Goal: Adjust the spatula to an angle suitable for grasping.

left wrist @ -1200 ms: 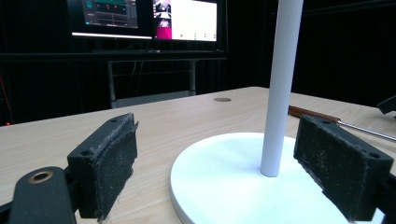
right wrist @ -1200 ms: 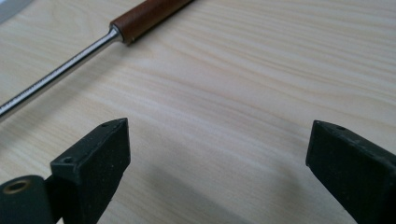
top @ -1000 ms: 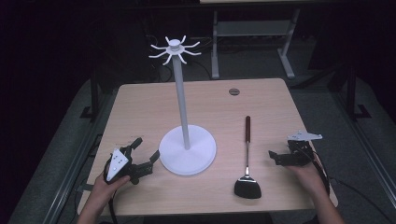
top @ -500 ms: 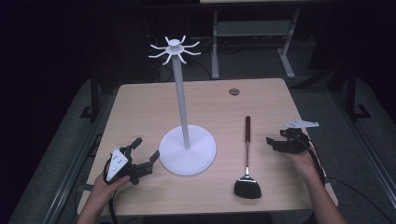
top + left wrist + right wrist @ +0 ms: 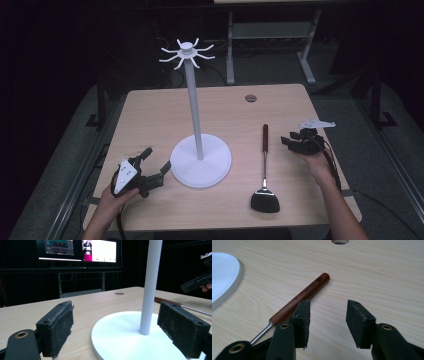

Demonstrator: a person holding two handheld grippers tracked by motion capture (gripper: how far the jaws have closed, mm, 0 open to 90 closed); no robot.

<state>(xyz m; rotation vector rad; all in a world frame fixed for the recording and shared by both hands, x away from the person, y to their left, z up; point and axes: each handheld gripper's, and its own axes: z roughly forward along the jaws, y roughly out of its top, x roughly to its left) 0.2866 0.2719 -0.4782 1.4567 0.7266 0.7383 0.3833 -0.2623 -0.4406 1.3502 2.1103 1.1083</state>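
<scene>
A white stand rises from the middle of the table, with a thin pole [image 5: 194, 110], a round base [image 5: 201, 161] and a ring of hooks [image 5: 187, 51] on top. A spatula [image 5: 264, 165] lies right of it, wooden handle [image 5: 304, 293] pointing away, black head [image 5: 265, 201] near the front. My left gripper [image 5: 156, 160] rests at the base's left edge, open, its pads [image 5: 60, 325] wide apart on either side of the pole [image 5: 150, 285]. My right gripper [image 5: 286, 142] hovers just right of the handle. Its jaws [image 5: 328, 315] have just been closing and stand half open over bare wood.
A small round hole [image 5: 250, 98] sits near the far edge of the table. Beyond the table stands a metal desk frame [image 5: 270, 45], and lit monitors [image 5: 100, 251] glow in the left gripper view. Bare wood lies between spatula and right table edge.
My right gripper has moved away from the front edge and leftwards, closer to the spatula's handle, and its jaws have narrowed. The left gripper, stand and spatula have stayed put.
</scene>
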